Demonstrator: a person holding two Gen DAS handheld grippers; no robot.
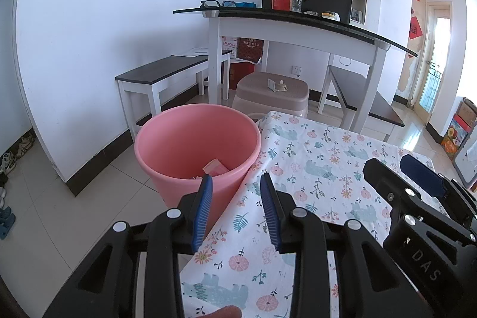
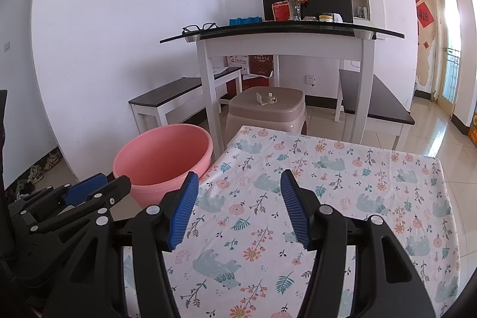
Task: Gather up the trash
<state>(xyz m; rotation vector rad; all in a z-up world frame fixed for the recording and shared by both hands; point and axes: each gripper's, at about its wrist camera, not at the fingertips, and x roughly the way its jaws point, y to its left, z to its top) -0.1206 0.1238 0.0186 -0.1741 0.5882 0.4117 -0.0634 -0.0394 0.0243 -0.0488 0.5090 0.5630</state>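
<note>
both grippers, left (image 1: 235, 178) & right (image 2: 238, 178), parted, empty, beside pink bin (image 1: 167, 145); risk: nudging bin over.

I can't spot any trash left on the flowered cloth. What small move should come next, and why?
Probably just draw both grippers back and look around. The left gripper and right gripper are open and empty, the tablecloth shows no litter, and a pink scrap already lies inside the pink bin.

Pink bin (image 1: 182, 139), floral-and-bear tablecloth (image 2: 342, 175)
</note>
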